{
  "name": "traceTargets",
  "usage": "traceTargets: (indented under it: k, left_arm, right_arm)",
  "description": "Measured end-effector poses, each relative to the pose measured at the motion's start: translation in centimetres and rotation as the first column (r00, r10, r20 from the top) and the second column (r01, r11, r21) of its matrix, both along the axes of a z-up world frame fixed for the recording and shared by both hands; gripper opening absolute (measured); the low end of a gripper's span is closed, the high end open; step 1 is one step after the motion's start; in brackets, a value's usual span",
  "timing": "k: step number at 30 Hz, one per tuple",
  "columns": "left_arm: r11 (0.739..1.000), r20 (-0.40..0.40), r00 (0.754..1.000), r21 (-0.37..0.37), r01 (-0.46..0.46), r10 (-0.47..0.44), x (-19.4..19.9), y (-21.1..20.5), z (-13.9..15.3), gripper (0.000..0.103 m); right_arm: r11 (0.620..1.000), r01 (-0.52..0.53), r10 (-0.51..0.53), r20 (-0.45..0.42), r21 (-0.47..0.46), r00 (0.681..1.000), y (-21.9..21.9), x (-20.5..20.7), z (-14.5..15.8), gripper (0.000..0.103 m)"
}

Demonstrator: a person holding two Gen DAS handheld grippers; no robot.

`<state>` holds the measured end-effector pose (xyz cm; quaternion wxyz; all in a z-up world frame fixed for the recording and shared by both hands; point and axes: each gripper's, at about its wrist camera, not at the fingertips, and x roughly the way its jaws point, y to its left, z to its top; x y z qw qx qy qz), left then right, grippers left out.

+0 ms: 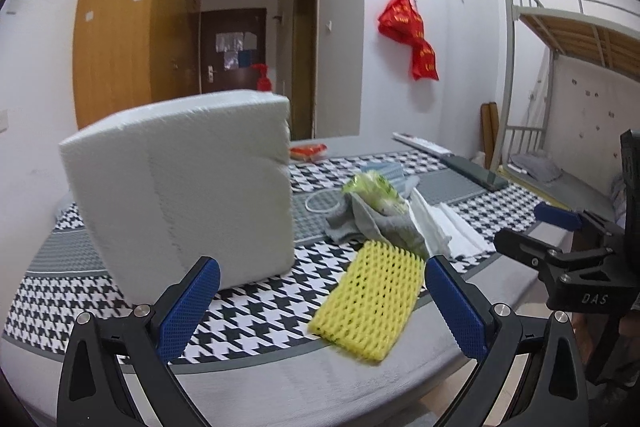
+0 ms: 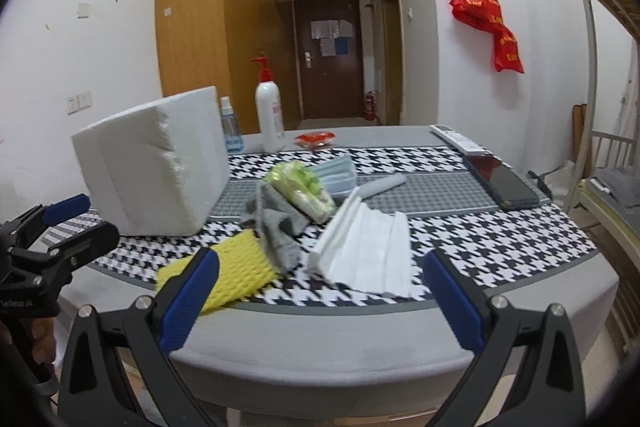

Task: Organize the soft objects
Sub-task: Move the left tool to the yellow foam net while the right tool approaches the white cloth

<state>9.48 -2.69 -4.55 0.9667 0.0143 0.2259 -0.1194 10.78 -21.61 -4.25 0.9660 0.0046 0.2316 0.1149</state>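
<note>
I'm hovering both tools at the near edge of the table (image 2: 320,343) and nothing is being held yet. My left gripper (image 1: 320,307) is spread wide with empty air between its blue pads, and my right gripper (image 2: 320,301) is spread just as wide, also empty.

Taking stock of the soft things: the big white foam block (image 1: 180,187) is standing on the houndstooth cloth (image 2: 500,247) at the left, tilted a little in my view. The yellow foam net (image 1: 370,303) is lying flat near the front edge, just ahead of my left tool. Touching its far end is the crumpled grey cloth (image 2: 280,227), and I'm seeing the green-and-white packet (image 2: 302,187) resting on top of that. The stack of white tissues (image 2: 368,251) is fanned out just beside the grey cloth, in front of my right tool. Behind them a blue face mask (image 2: 336,173) is lying loose.

So I'm judging this as barely begun, if begun at all (the pile looks scattered, overlapping, with no tidy grouping I can make out). Everything soft is waiting to be sorted. Where it is all meant to go, I cannot tell from here; no bin or tray is showing.

The pump bottle (image 2: 270,115) and spray bottle (image 2: 230,127) at the back, and the remote (image 2: 456,139) at the right, are hard items I'm leaving alone.
</note>
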Motion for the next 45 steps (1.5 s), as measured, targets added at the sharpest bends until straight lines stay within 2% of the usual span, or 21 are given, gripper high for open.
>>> traceTargets:
  k: [9,14,21,32,36,41,45]
  left_arm:
    - [0.997,-0.069,0.996,0.047,0.066,-0.063,1.8,-1.4,-1.3,0.102]
    - [0.991,-0.14,0.985,0.075,0.115,-0.104,2.9,-2.5,-2.3,0.102]
    - [0.982,-0.194,0.971,0.1,0.163,-0.142,4.2,-3.6,-3.2,0.096]
    - [0.972,-0.276,0.947,0.118,0.205,-0.167,5.3,-4.3,-4.9,0.068]
    - [0.969,-0.274,0.945,0.118,0.218,-0.179,5.3,-4.4,-4.9,0.061]
    - [0.969,-0.272,0.944,0.109,0.222,-0.186,5.2,-4.1,-4.7,0.042]
    - [0.976,-0.258,0.951,0.092,0.199,-0.17,5.2,-3.3,-4.5,0.023]
  right_arm:
    - [1.0,0.022,-0.023,-0.047,-0.003,0.999,-0.7,1.9,-1.2,0.103]
    - [0.999,0.042,-0.042,-0.076,-0.004,0.996,-1.2,3.1,-1.7,0.103]
    - [0.998,0.056,-0.055,-0.099,0.011,0.994,-2.0,4.1,-2.3,0.103]
    - [0.996,0.079,-0.074,-0.15,0.028,0.986,-3.1,5.8,-3.5,0.103]
    - [0.996,0.081,-0.076,-0.157,0.028,0.985,-3.2,6.1,-3.7,0.103]
    - [0.997,0.078,-0.074,-0.159,0.022,0.985,-3.0,6.3,-3.7,0.103]
    - [0.996,0.089,-0.086,-0.162,0.013,0.983,-3.1,6.5,-3.7,0.103]
